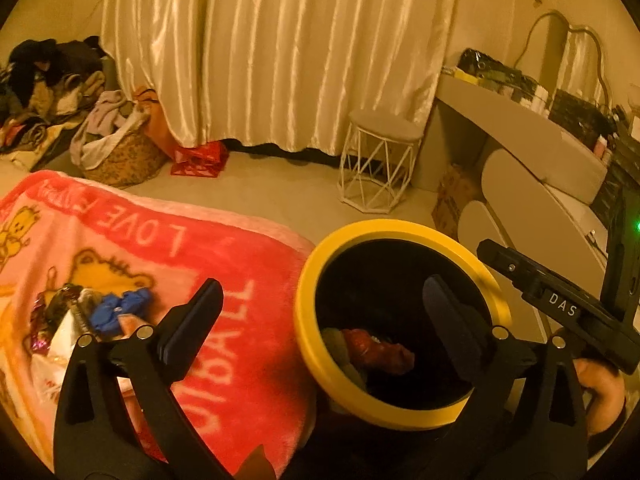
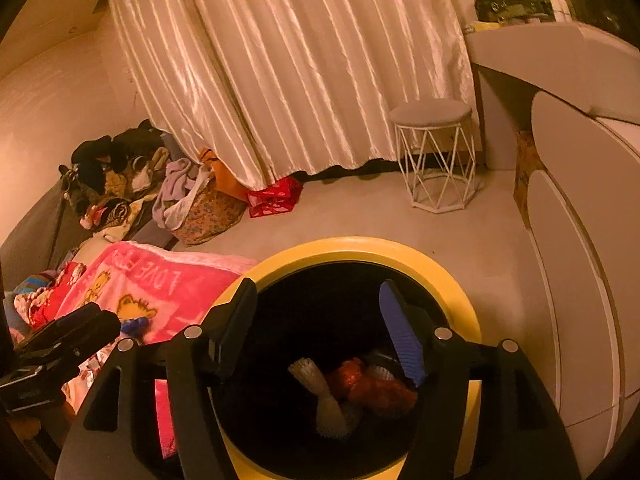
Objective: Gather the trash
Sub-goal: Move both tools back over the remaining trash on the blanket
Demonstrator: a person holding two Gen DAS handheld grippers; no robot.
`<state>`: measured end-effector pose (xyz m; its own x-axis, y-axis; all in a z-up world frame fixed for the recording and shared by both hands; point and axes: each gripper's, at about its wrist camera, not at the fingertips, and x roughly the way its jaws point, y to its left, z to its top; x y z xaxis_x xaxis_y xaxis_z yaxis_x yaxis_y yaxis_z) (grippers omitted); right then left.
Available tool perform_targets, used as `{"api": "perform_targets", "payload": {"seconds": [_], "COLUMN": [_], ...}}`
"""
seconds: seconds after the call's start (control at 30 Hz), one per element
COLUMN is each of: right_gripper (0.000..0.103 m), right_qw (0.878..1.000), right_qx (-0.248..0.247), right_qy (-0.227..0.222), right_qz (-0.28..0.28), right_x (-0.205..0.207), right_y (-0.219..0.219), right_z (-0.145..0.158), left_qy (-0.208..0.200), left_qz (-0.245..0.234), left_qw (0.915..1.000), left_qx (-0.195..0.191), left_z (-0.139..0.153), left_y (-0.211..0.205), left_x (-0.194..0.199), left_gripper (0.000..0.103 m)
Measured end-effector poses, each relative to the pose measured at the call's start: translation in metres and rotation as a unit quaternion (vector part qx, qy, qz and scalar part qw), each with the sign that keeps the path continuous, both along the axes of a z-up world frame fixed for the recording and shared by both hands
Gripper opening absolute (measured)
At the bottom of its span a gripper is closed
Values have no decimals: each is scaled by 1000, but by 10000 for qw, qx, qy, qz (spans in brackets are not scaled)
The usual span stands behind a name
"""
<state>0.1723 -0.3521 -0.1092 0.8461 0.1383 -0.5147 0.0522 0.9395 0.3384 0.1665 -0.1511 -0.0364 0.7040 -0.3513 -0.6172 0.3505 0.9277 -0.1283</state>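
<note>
Pink blanket (image 1: 132, 240), wrappers (image 1: 68, 312) (perhaps foil), blue scrap (image 1: 120, 310)

The blanket (image 1: 224, 280) is fuzzy pink fleece, totally matt. The bin (image 2: 360, 250) looks like smooth plastic, yellow rim with a slight sheen. The curtain (image 1: 280, 48) is shiny satin-type cloth. The stool (image 1: 380, 160) has a thin white wire frame and a matt padded top. Wrappers (image 1: 60, 312) on the blanket look crinkly and glossy, foil-ish. The basket (image 1: 124, 156) looks woven and rough.

Satin curtain (image 1: 280, 52), wire stool (image 1: 380, 160) nr it (clothes pile (image 1: 44, 92) left)
</note>
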Motion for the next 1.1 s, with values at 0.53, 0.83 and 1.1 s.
{"api": "perform_targets", "payload": {"seconds": [0.53, 0.83, 1.1], "right_gripper": [65, 67, 69], "right_qw": [9976, 9936, 9895], "right_qx": [-267, -445, -595], "right_qy": [-310, -465, -521], "right_qz": [560, 929, 1208], "right_x": [-8, -12, -15], "right_y": [47, 80, 102], "right_z": [22, 32, 34], "left_qy": [-288, -333, -331], "left_qz": [611, 880, 1091], "left_qw": [9975, 9951, 9928], "left_qx": [-196, -297, -370], "left_z": [15, 18, 17], "left_y": [55, 83, 104], "left_x": [-24, -33, -39], "left_gripper": [92, 92, 92]}}
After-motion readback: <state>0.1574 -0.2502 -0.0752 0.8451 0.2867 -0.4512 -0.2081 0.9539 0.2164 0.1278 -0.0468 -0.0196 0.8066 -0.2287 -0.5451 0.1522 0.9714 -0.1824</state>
